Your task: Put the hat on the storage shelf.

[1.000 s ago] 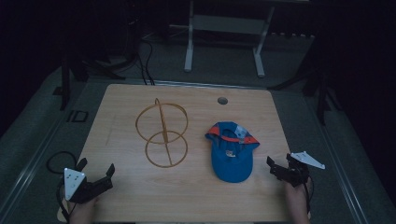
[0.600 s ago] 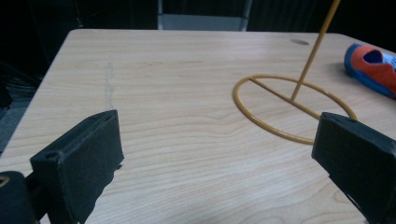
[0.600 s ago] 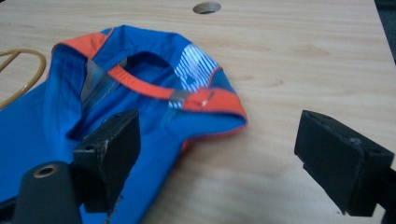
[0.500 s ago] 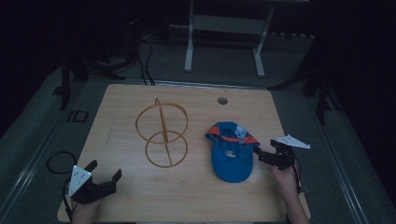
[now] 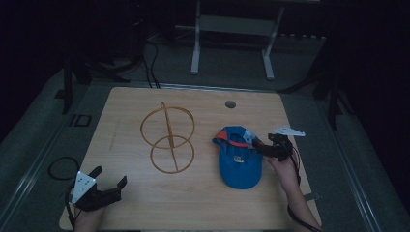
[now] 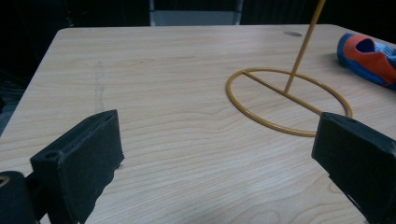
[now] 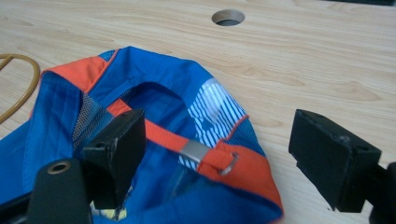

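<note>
We work at a wooden table with a pale grain, a round cable hole near its far edge. The largest thing on it is a gold wire stand, a flat ring lying on the wood with an upright ring rising from its cross bar, left of centre. Just right of it lies a blue baseball cap, its peak pointing toward us and its back opening turned to the far side; an orange strap with a small metal buckle crosses that opening, beside a white striped panel. Our right gripper sits at the cap's right rear edge, its jaws wide apart and just starting to close; in the right gripper view one pad stands over the blue cloth by the strap and the other over bare wood, with the strapped back edge between them, and neither pad presses on it. Our left gripper rests at the near left corner, well apart from the stand, jaws spread with nothing but table between them.
</note>
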Demonstrator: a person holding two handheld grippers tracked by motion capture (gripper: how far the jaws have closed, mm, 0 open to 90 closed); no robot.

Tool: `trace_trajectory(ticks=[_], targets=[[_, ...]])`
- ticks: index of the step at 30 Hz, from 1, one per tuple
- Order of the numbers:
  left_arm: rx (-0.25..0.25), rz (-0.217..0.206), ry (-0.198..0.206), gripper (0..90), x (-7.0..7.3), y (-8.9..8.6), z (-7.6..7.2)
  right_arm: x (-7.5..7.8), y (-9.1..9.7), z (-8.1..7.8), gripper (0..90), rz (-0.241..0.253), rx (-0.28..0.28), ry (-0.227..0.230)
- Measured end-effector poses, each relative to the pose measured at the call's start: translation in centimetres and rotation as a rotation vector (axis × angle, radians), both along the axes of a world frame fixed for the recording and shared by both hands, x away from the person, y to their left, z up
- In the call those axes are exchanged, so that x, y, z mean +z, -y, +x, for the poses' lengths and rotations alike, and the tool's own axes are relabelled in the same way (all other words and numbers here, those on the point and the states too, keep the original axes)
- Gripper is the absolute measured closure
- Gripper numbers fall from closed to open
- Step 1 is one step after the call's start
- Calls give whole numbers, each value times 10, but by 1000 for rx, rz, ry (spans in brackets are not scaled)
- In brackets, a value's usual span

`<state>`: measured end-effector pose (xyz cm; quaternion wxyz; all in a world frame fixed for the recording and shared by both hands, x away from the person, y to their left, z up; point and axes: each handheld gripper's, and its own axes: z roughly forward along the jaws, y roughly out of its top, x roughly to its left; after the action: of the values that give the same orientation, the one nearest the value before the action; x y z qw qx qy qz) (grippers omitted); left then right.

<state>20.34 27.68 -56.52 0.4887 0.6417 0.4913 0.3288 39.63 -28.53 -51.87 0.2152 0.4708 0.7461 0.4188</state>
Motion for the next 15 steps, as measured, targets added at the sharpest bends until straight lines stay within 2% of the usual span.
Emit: trace_trajectory(ticks=[8,15], targets=[[-15,-12,-25,22,-1,0,1,-10,-8,22,192,-22,-15,-29],[-22,-9,-26,22,-1,1,2,-12,-18,42,292,-76,-2,-53]])
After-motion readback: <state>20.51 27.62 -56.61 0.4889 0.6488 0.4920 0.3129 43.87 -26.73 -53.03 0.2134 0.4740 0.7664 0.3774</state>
